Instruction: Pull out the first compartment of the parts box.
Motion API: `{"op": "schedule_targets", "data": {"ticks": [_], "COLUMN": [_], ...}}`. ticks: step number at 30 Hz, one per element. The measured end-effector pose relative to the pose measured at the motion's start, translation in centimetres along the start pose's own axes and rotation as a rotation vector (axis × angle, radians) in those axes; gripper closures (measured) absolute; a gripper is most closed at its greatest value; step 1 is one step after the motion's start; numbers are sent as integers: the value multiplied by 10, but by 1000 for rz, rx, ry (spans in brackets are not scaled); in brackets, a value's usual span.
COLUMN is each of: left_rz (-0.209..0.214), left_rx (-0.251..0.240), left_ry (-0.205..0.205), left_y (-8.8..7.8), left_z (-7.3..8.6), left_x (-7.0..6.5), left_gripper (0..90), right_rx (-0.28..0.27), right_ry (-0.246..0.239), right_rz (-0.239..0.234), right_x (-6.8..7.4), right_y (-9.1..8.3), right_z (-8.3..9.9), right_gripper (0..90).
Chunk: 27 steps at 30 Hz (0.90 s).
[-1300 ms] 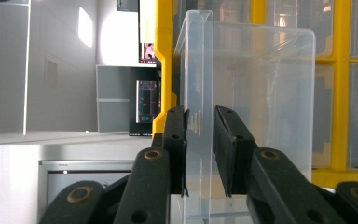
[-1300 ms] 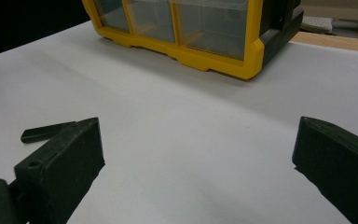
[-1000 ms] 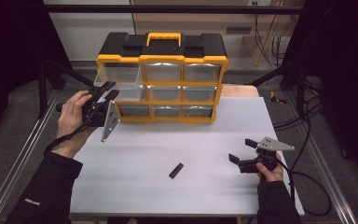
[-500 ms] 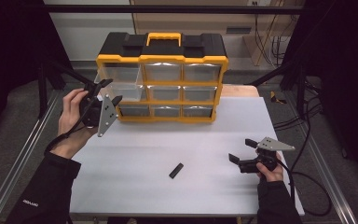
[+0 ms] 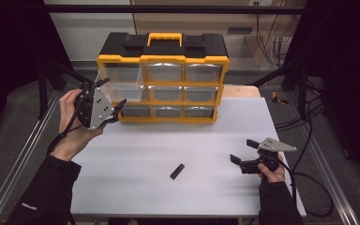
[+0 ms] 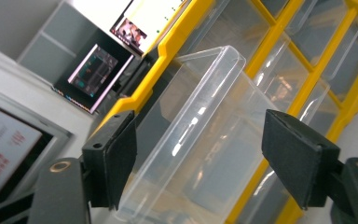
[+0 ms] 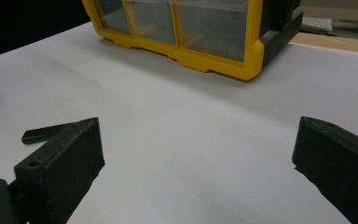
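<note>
Item: clear drawer (image 5: 117, 80), top-left bay of the yellow organiser (image 5: 163, 77) at upper centre of the high view, pulled partway out; in the left gripper view its rim (image 6: 200, 116) stands between the jaws of my left hand-held gripper (image 5: 104, 99), which have just been opening and press on nothing, so I judge the drawer-opening step done and the release in hand. Item: small black part (image 5: 177, 171), loose on the counter (image 5: 206, 136) at lower centre. My right hand-held gripper (image 5: 243, 157) rests open at lower right; next move, by my reading, calls for closing it squarely on that part and carrying it to the drawer.
</note>
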<state>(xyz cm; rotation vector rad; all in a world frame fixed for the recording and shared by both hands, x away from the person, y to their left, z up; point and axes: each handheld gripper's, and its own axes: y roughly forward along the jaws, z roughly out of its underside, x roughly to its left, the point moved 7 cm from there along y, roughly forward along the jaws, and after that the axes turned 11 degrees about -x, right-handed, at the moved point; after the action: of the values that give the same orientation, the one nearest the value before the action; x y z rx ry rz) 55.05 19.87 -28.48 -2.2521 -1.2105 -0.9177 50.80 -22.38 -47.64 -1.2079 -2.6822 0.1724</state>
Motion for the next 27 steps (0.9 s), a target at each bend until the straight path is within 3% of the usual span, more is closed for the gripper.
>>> {"op": "schedule_targets", "data": {"ticks": [4, 11, 17, 27], "left_rz": [-15, -29, -42, -39], "left_rx": [1, -18, 4, -11], "left_ry": [-104, -221, -370, -505], "left_y": [-2, -6, -9, -18], "left_z": [-1, -1, 4, 12], "left_x": [1, 1, 0, -5], "left_gripper": [257, 225, 192, 139], "right_rx": [0, -4, -3, -3], "right_ry": [2, -1, 0, 1], "right_rz": [0, 1, 0, 0], "right_x": [0, 0, 0, 0], "right_y": [0, 0, 0, 0], "right_z": [0, 0, 0, -1], "right_gripper": [22, 22, 22, 22]}}
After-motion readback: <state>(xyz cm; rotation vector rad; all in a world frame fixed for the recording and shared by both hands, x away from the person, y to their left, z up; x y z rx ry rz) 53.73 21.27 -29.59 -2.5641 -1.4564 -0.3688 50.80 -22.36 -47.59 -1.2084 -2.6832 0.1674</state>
